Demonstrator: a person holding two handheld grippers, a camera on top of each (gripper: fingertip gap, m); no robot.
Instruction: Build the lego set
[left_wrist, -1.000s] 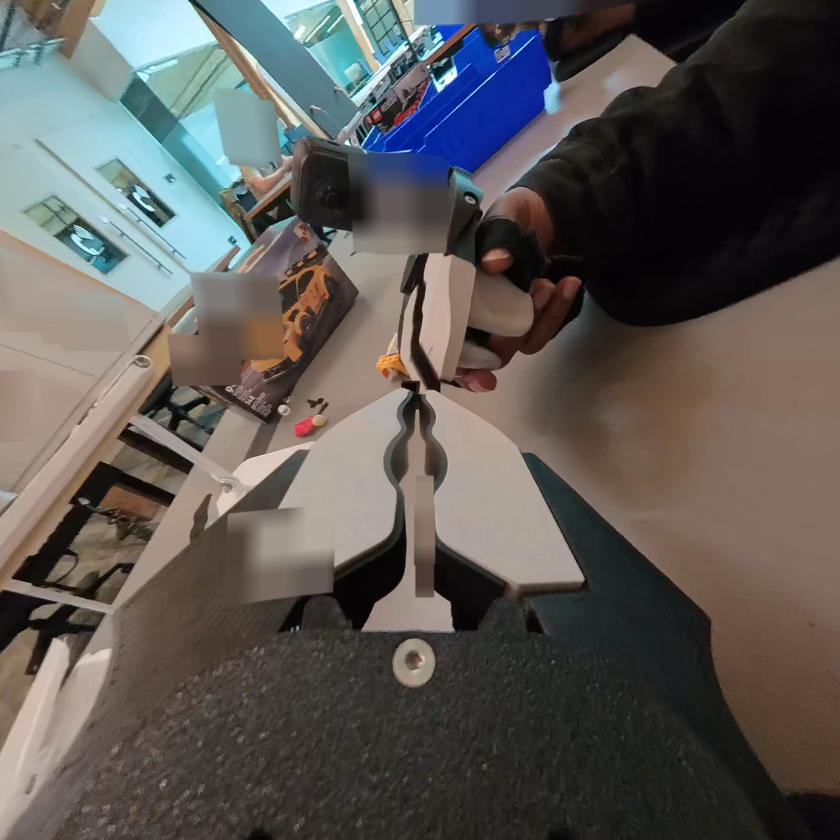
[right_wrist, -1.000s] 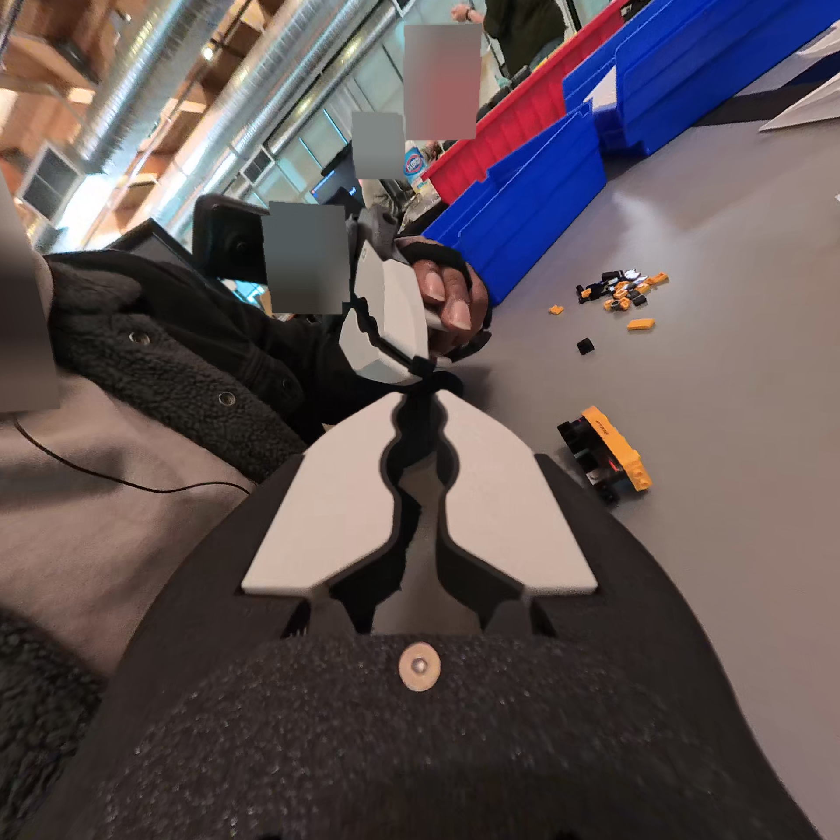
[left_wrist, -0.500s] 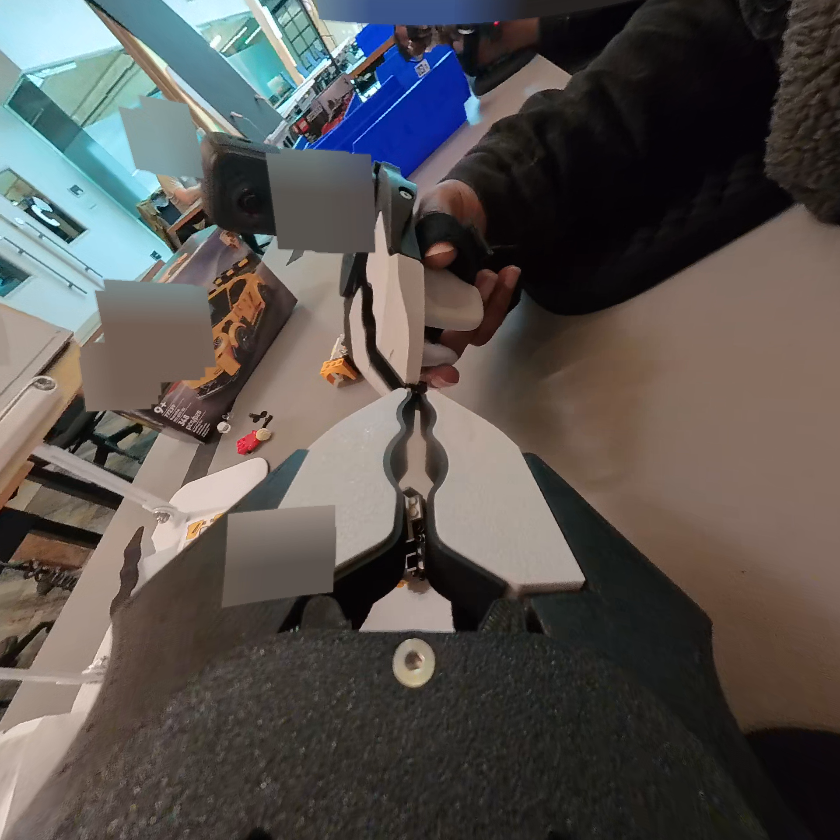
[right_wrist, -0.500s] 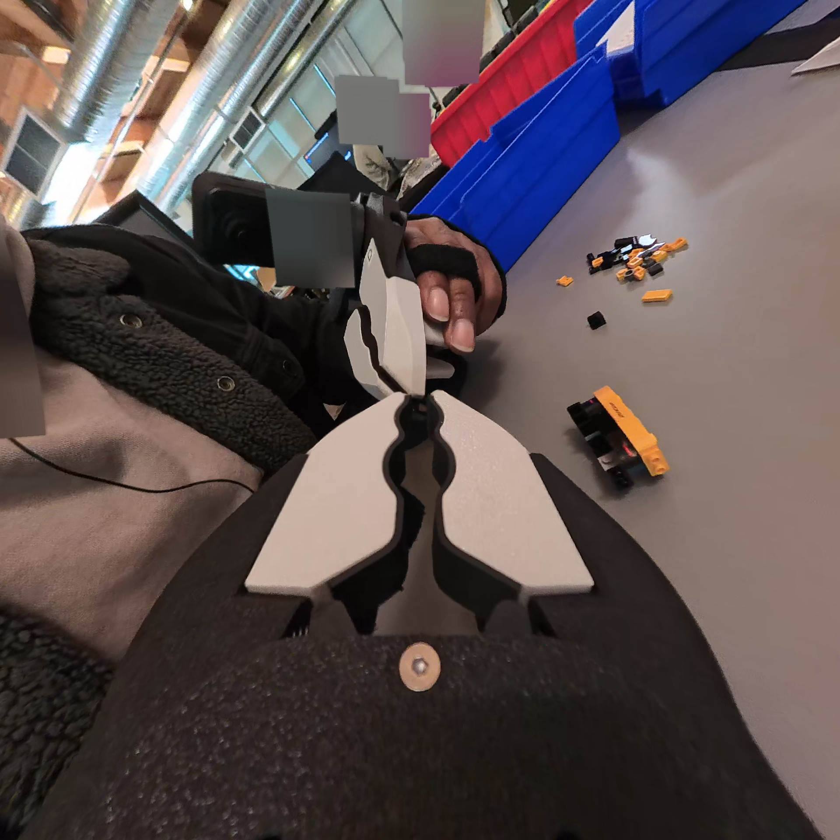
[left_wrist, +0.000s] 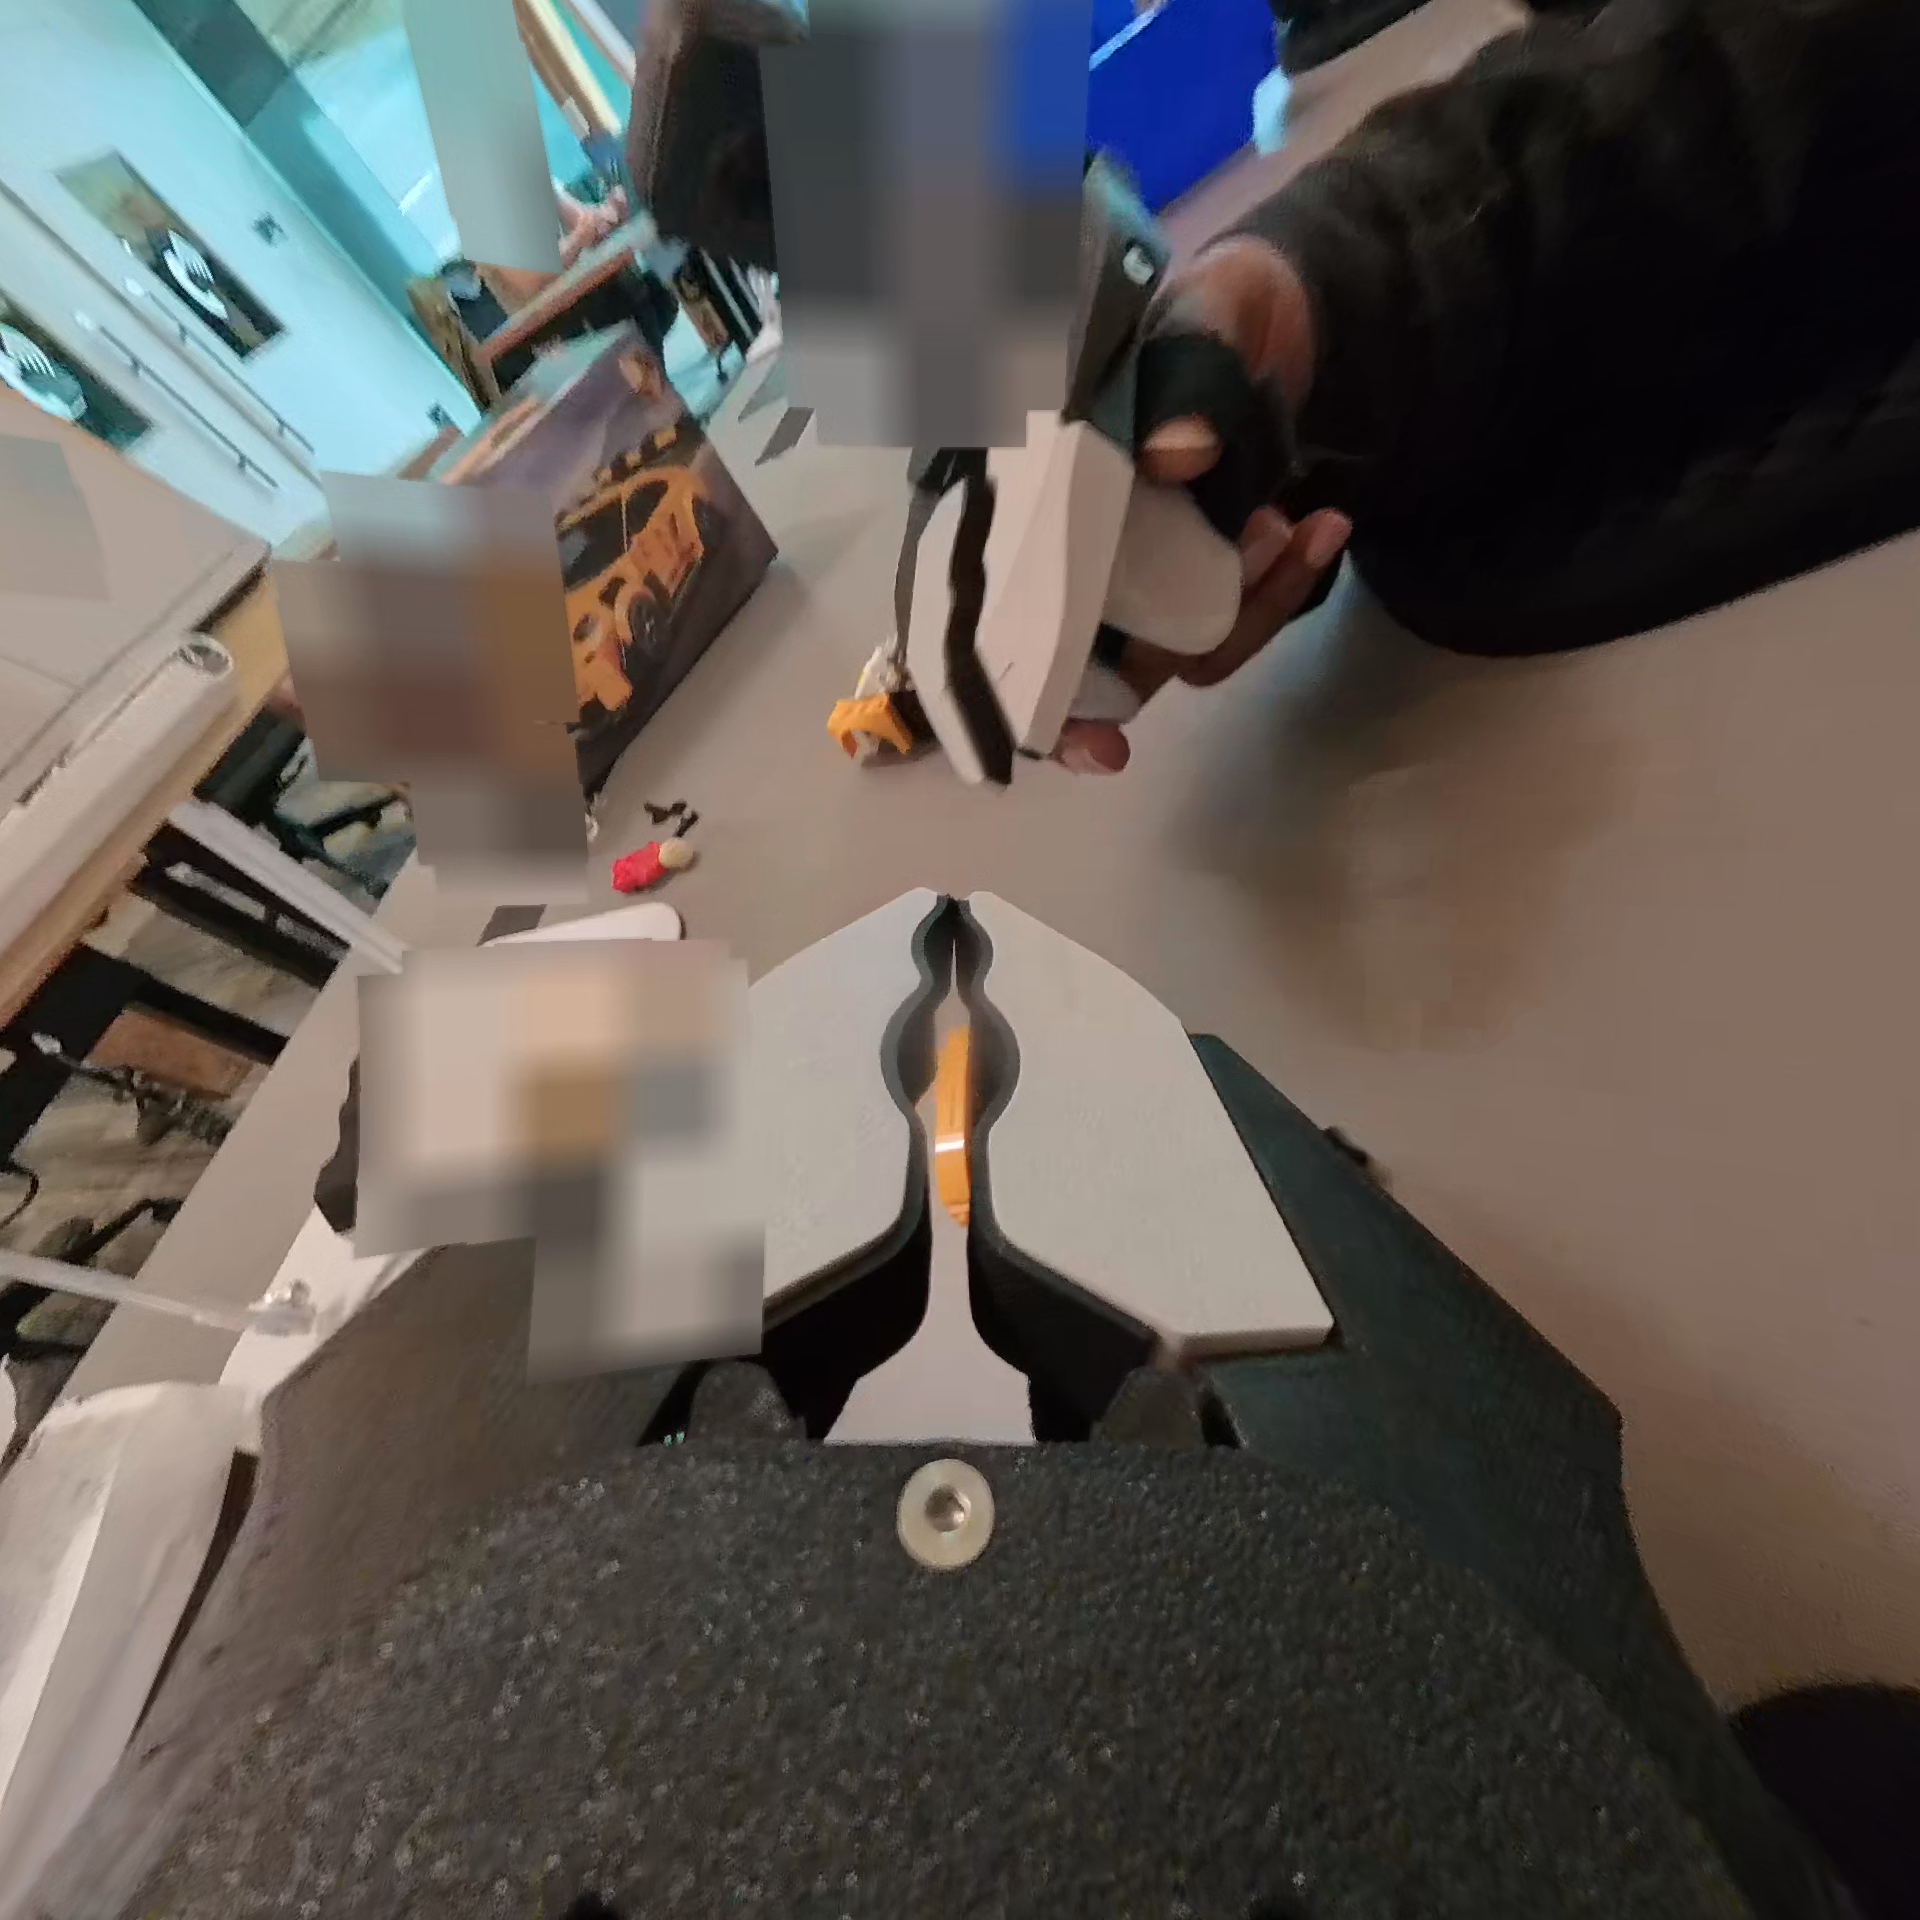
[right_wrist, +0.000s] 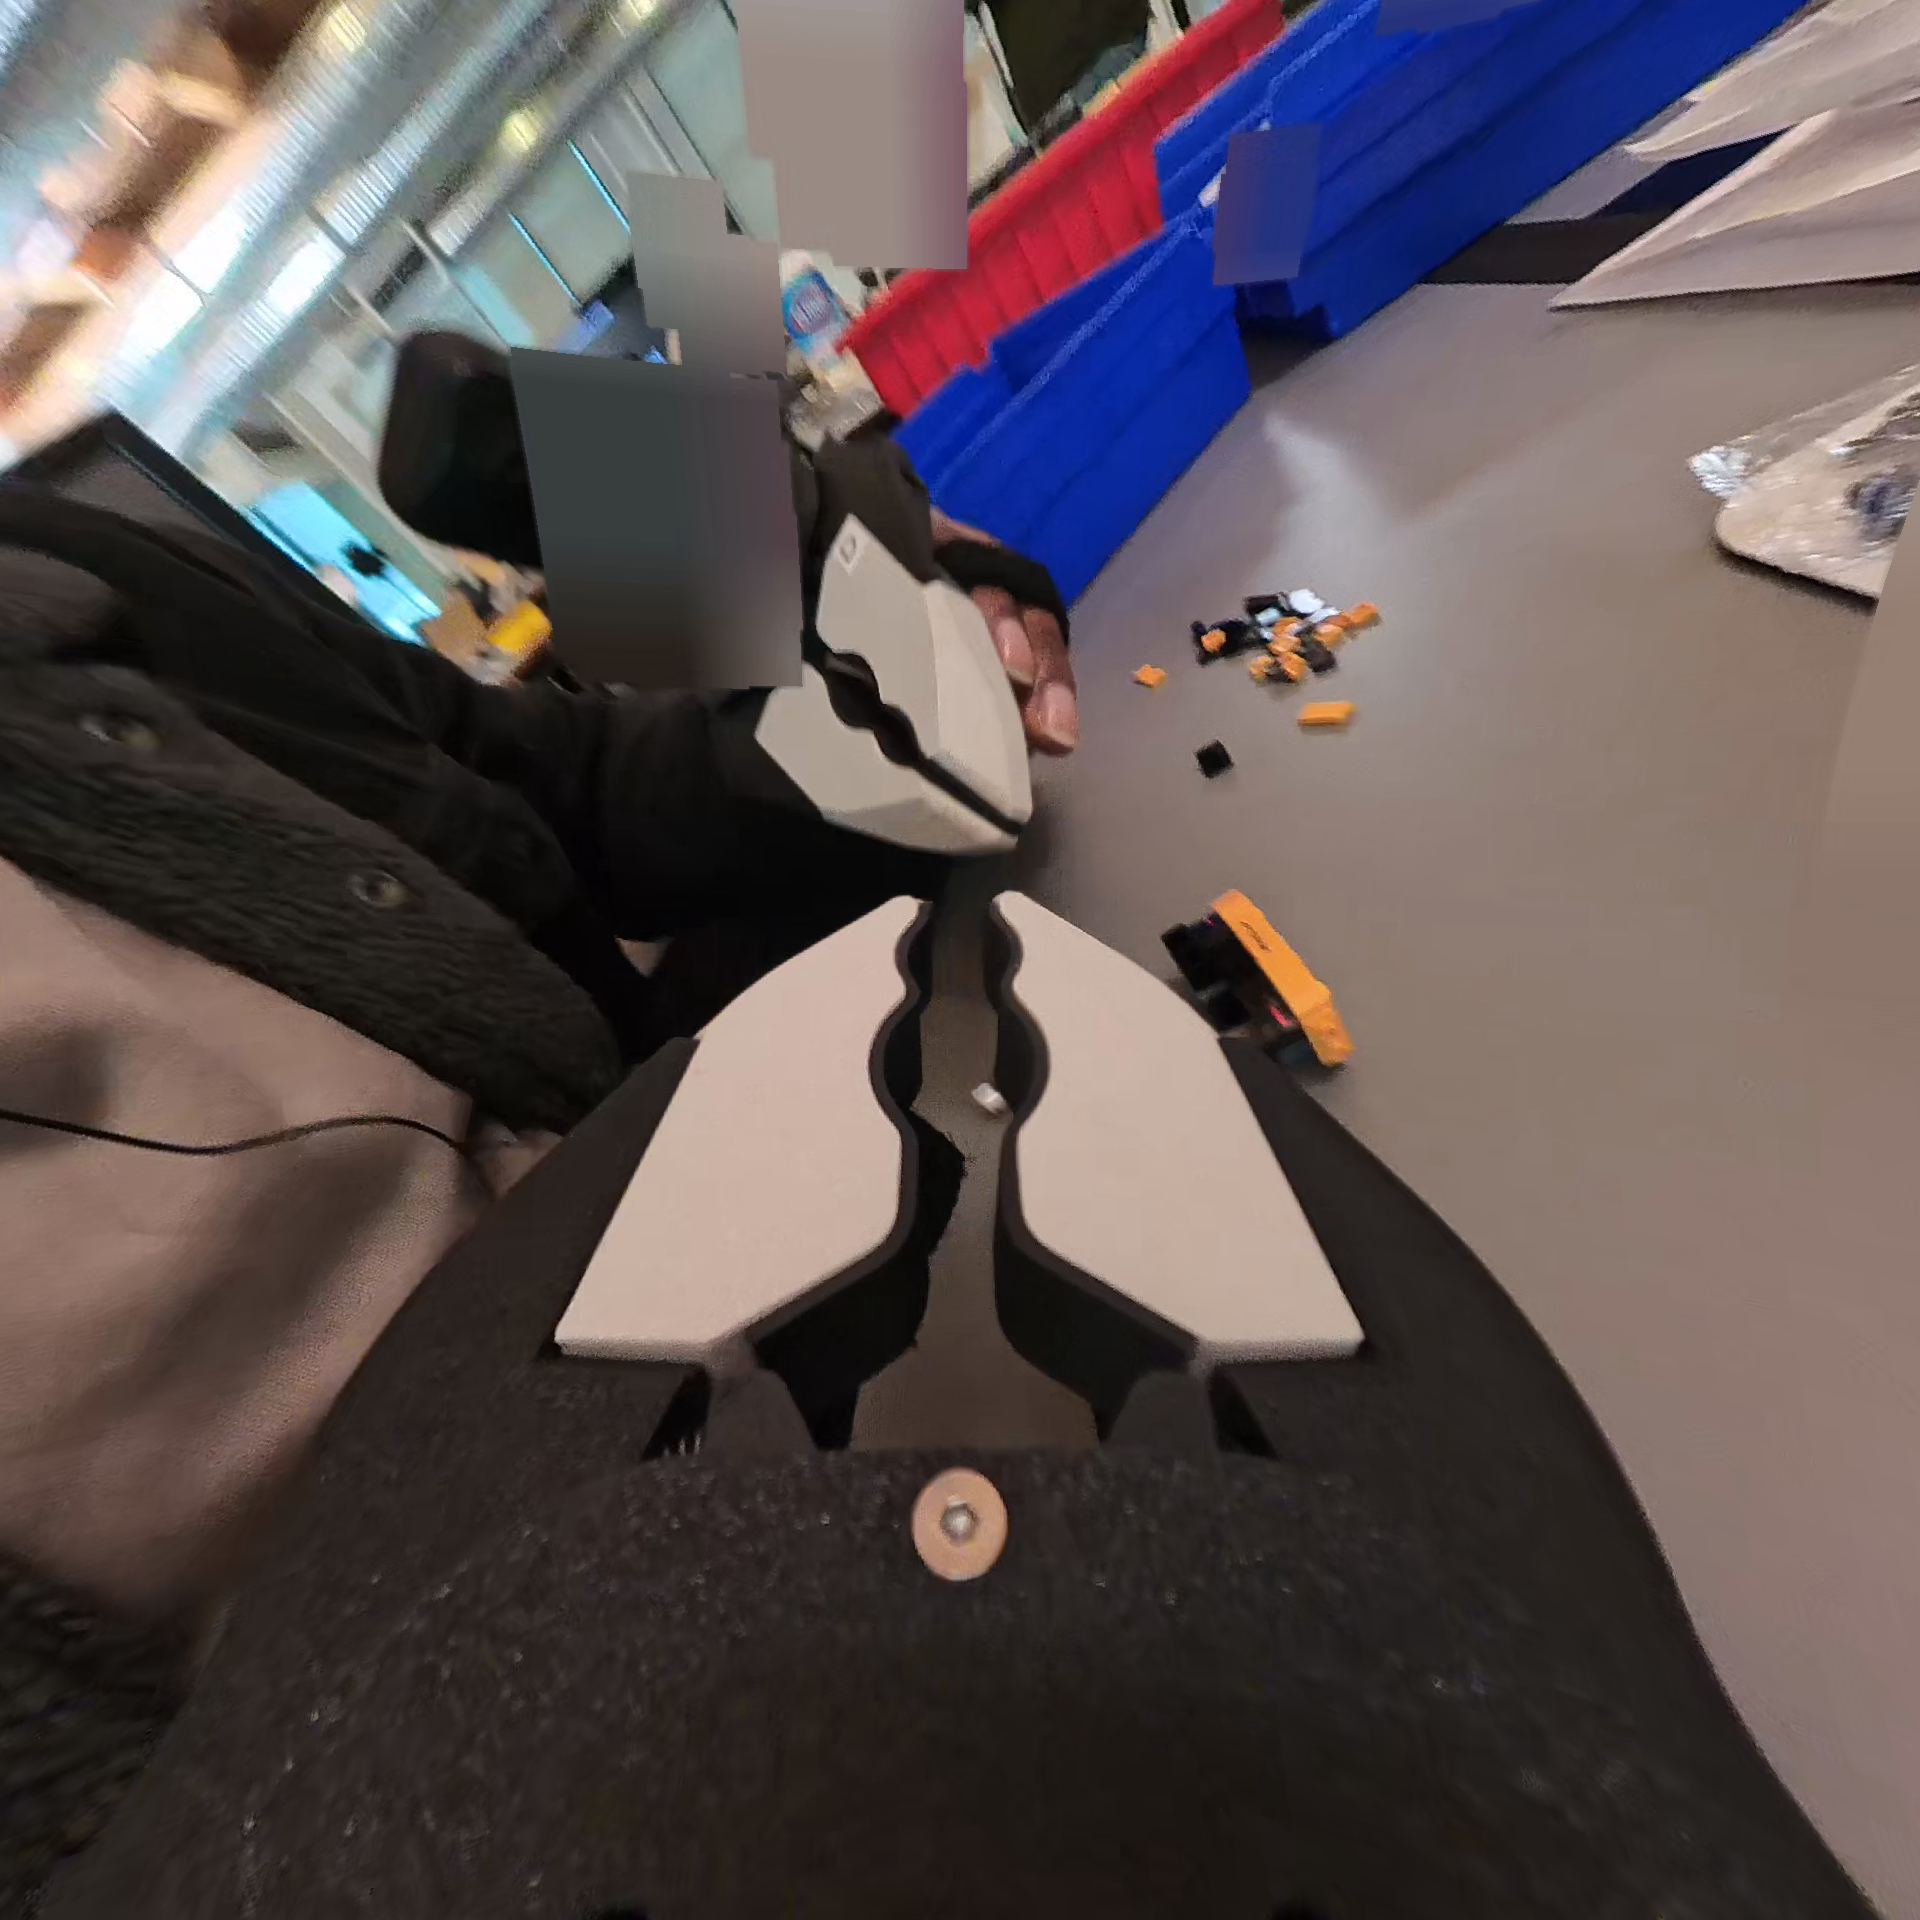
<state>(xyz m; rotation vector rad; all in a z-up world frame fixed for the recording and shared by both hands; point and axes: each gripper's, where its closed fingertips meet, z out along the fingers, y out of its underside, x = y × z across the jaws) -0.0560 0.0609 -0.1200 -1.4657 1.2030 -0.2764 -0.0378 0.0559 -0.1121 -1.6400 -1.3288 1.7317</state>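
While the half-built orange and black brick car lies on the grey table just right of the right tongs, bare table surrounds it up to the loose orange and black bricks. Right tongs slightly parted, empty. Left tongs clenched, tips together, hovering opposite; an orange strip shows between them.

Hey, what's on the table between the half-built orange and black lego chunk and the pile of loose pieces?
In the right wrist view, a lone black piece and a flat orange piece lie between the build and the pile.
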